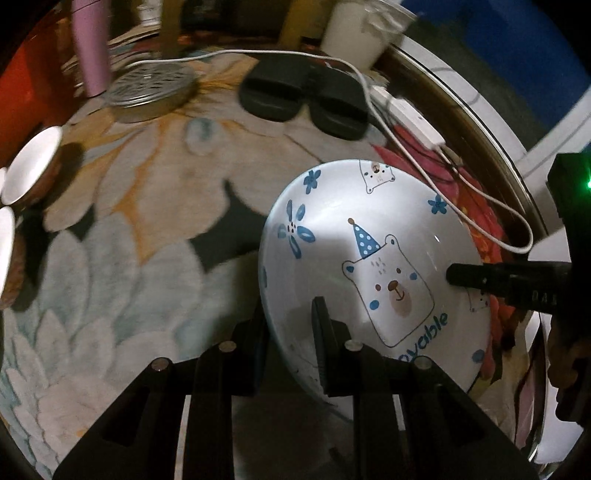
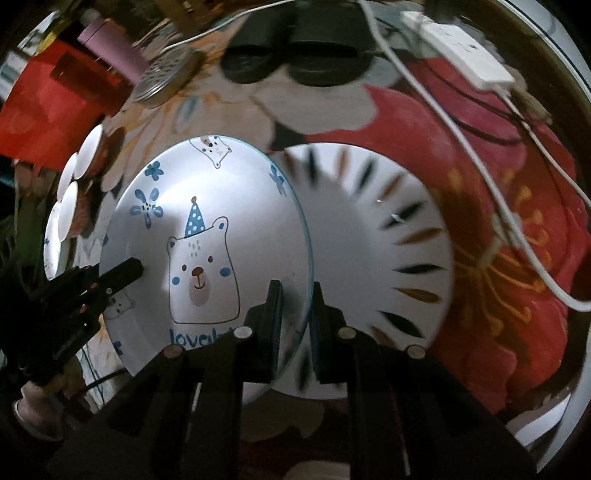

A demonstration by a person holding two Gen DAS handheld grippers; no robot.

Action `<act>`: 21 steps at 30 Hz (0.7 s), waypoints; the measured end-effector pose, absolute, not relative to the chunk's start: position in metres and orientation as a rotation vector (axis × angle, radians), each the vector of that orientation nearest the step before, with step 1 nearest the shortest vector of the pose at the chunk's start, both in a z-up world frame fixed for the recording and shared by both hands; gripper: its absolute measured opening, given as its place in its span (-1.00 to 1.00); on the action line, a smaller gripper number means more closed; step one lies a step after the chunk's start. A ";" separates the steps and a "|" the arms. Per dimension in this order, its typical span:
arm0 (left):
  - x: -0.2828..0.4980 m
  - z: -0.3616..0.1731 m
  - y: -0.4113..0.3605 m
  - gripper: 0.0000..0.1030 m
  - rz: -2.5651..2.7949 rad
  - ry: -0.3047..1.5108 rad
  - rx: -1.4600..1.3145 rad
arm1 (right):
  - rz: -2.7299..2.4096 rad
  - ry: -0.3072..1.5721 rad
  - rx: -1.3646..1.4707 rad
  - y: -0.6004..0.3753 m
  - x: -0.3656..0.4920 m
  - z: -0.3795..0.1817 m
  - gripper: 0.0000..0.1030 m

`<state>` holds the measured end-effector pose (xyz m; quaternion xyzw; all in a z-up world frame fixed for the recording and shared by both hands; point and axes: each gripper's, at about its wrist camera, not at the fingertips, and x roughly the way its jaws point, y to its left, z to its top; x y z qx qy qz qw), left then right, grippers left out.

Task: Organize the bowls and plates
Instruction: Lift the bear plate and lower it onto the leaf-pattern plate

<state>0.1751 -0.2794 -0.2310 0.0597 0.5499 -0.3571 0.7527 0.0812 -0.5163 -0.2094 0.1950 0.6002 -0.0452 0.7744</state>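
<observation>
Writing: the bear plate (image 1: 373, 258) carries blue lettering under the bear; I read "ovable" from my left camera and "loveab" from the right one, the rest being covered by my own fingers. No other legible text anywhere.

Orientation: the plate is round, so no long axis. It is tilted, face towards both cameras, with the bear upright and its party hat pointing to the far side of the rug.

Left to right, left camera: small white bowls (image 1: 31, 171) at the far left edge, a pink bottle (image 1: 90, 48), a round metal perforated lid (image 1: 153, 90), a pair of black slippers (image 1: 303, 99), a white cable (image 1: 424, 173) with a white power strip (image 1: 417, 118), a white bin (image 1: 360, 31). All lie on the flowered rug (image 1: 129, 221).

My left gripper (image 1: 291, 332) is clamped on the plate's near-left rim, one finger on each face. My right gripper (image 2: 295, 325) pinches the opposite rim likewise; its finger (image 1: 476, 277) shows at the right in the left view.

Right camera: a second white plate with dark radial strokes (image 2: 388, 236) lies flat on the rug, directly behind and right of the bear plate, partly hidden by it. Cable crosses the red flower beyond.
</observation>
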 end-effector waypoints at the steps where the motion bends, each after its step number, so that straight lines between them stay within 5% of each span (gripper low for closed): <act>1: 0.173 -0.232 -0.286 -0.59 -0.786 1.201 0.137 | -0.111 1.301 0.429 -0.523 0.079 -0.211 -0.72; 21: 0.160 -0.256 -0.352 -0.59 -0.827 1.268 0.227 | -0.202 1.317 0.507 -0.585 0.060 -0.239 -0.72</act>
